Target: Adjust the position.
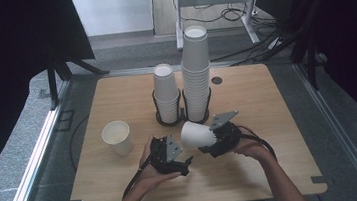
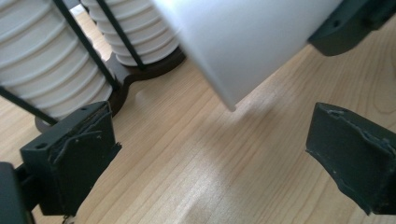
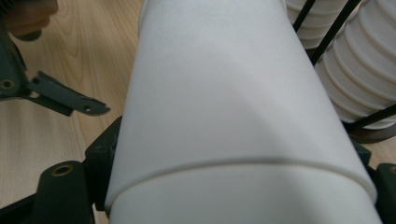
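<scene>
The right tool (image 1: 210, 140) clamps a white cup (image 1: 197, 134) lying sideways above the table (image 1: 269, 121), at 6 o'clock from the two cup stacks (image 1: 196, 73). The left tool (image 1: 185, 162) gapes wide and empty at the cup's 7 o'clock.

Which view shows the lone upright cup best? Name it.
The high view: the upright cup stands whole and alone on the table. The two gripper views face the tilted cup and cup stacks instead.
</scene>
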{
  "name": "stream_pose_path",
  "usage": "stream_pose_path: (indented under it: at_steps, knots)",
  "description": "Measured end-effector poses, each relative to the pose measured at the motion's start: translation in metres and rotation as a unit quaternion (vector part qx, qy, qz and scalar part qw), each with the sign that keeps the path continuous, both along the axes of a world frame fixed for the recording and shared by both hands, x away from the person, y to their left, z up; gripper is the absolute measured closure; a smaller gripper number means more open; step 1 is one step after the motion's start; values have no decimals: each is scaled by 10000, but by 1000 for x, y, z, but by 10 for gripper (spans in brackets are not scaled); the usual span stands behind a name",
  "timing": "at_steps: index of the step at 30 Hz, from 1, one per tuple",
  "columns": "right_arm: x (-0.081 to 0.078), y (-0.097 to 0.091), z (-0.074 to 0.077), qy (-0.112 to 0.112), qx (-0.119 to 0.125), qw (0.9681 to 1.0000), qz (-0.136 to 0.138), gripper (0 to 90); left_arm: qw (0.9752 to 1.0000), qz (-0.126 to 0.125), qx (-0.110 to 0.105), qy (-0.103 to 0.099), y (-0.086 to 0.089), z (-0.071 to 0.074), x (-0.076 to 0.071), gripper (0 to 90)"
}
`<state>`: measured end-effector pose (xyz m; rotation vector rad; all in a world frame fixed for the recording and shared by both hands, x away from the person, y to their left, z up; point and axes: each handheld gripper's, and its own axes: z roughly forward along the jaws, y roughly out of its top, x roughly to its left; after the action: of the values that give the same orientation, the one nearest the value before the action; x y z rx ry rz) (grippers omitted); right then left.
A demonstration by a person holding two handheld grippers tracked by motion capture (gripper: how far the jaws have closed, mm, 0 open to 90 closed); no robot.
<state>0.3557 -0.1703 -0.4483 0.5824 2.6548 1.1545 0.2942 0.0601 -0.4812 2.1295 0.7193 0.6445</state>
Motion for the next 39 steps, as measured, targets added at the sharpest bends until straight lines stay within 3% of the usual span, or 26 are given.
stream_pose_path:
  at_steps: [8, 14, 28, 39]
  knots:
    - [-11, -2, -6, -121, 471, 9986, -230, 214, 9999, 46, -127, 64, 4, 1, -1, 22]
    - [-19, 0, -15, -244, 644, 9964, -497, 214, 9994, 116, -275, 146, 7, -1, 0, 26]
    - [-35, 0, -30, -535, 1258, 9868, -862, 214, 9979, 262, -494, 335, 10, -1, 2, 37]
    - [-41, -3, -41, -546, 1383, 9832, -1063, 214, 9959, 285, -708, 492, 13, 0, 1, 41]
